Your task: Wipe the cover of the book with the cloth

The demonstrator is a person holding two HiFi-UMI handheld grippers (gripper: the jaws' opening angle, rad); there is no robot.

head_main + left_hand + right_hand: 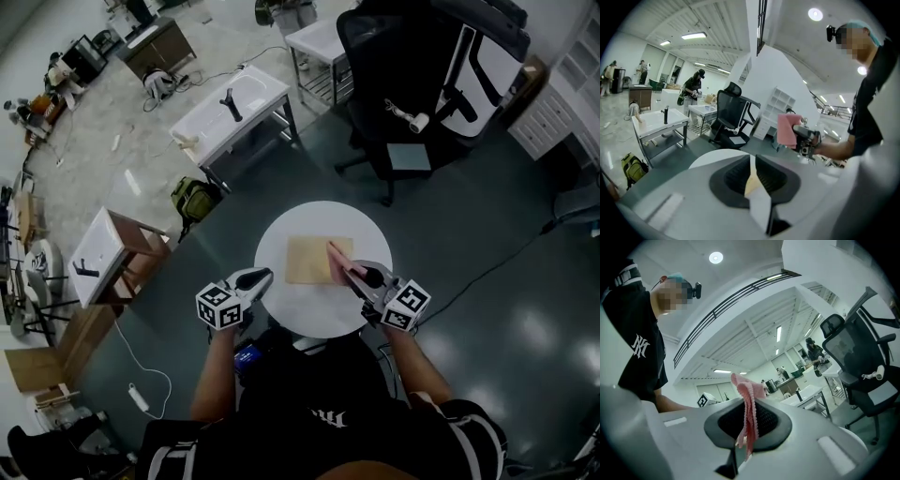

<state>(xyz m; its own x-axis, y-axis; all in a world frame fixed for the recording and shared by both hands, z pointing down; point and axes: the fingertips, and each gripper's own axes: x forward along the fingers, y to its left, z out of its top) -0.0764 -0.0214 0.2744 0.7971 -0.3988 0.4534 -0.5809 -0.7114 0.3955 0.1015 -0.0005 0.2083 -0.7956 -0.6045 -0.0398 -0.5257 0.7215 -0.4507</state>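
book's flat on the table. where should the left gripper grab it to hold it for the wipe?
Probably its left edge, coming from the left: the book lies flat and thin on the table, that edge faces the left gripper, and the right gripper holds the cloth over the right edge.

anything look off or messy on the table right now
Nothing stands out. The book lies flat and closed near the middle of the round table. The pink cloth is pinched in the right hand-held gripper at the book's right edge. No spill or damage shows.
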